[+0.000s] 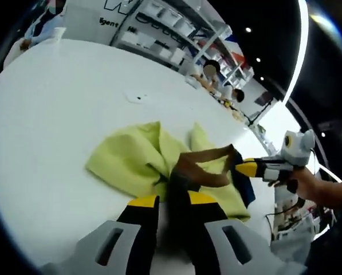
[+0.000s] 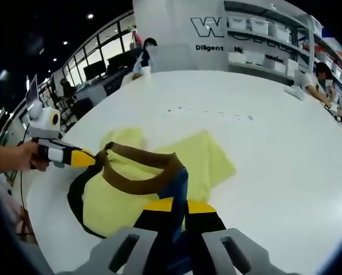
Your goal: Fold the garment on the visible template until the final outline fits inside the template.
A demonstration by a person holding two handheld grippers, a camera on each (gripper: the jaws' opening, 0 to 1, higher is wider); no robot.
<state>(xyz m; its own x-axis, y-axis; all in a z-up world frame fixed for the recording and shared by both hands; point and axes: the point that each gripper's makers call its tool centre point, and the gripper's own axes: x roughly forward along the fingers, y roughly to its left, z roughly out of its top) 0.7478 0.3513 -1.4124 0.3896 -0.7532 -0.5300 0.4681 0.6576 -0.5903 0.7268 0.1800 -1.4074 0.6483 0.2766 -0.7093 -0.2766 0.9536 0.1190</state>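
The yellow shirt (image 2: pixel 159 172) on the white desk (image 2: pixel 262 149) is gripped at its brown collar by both closed claws, left (image 1: pixel 172 200) and right (image 2: pixel 176 201).
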